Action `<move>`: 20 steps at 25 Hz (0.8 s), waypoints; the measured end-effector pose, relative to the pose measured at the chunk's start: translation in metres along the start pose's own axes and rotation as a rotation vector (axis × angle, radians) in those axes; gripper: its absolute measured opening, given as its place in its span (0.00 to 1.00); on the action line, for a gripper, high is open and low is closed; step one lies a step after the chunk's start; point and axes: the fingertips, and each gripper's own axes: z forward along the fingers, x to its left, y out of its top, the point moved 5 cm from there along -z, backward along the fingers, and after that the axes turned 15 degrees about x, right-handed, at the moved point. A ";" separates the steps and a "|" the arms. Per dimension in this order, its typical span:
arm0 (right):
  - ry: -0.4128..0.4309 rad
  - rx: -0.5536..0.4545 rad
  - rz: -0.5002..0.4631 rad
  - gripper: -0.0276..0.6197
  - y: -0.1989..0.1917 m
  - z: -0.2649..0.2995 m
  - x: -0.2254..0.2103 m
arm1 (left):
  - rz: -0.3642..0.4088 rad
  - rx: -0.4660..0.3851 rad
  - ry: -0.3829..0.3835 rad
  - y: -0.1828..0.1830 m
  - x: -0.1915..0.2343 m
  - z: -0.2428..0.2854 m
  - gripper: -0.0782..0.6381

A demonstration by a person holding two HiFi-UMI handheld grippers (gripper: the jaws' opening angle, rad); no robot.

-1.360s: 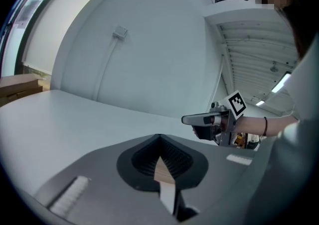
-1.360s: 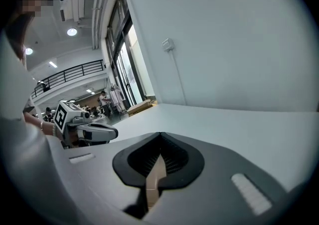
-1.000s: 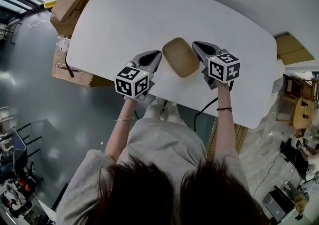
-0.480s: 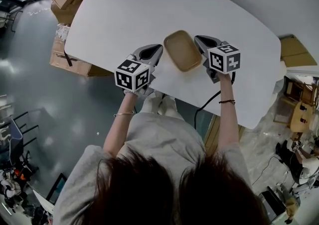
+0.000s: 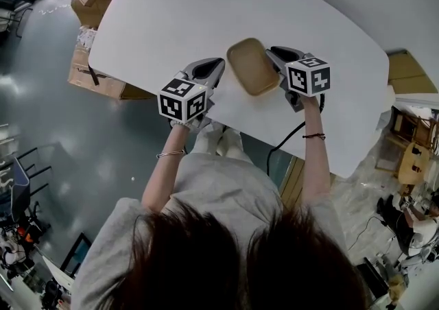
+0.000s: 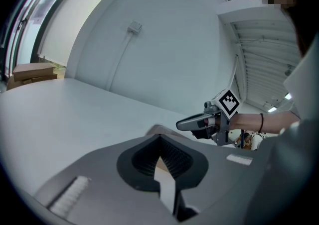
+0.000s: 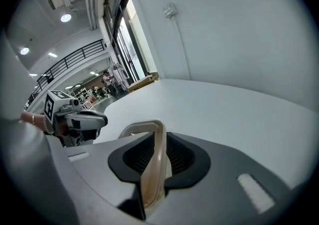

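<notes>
One rounded tan tray point(image 5: 252, 75), smooth rim pinched in right tongs point(image 5: 276, 53).

No words or numbers can be read; the left gripper point(image 5: 217, 64) and right gripper point(image 5: 274, 51) carry only square black-and-white markers.

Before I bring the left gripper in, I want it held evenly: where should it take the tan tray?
Grip the thin raised rim on the long side of the tan tray facing the left gripper, coming in from that side. The tray is shallow and too wide to span, and the right gripper pinches the opposite rim.
</notes>
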 end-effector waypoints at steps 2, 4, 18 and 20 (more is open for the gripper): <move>0.001 0.007 0.003 0.19 -0.001 0.001 -0.001 | -0.003 0.001 0.001 -0.001 0.000 0.000 0.09; 0.002 0.014 0.006 0.21 -0.002 0.002 -0.002 | -0.006 0.003 0.001 -0.003 0.000 0.000 0.10; 0.020 0.035 0.058 0.21 -0.007 0.009 -0.004 | -0.021 0.007 0.006 -0.006 0.002 0.001 0.09; 0.014 0.039 0.066 0.16 -0.008 0.010 -0.006 | -0.022 0.009 0.006 -0.007 0.002 0.001 0.10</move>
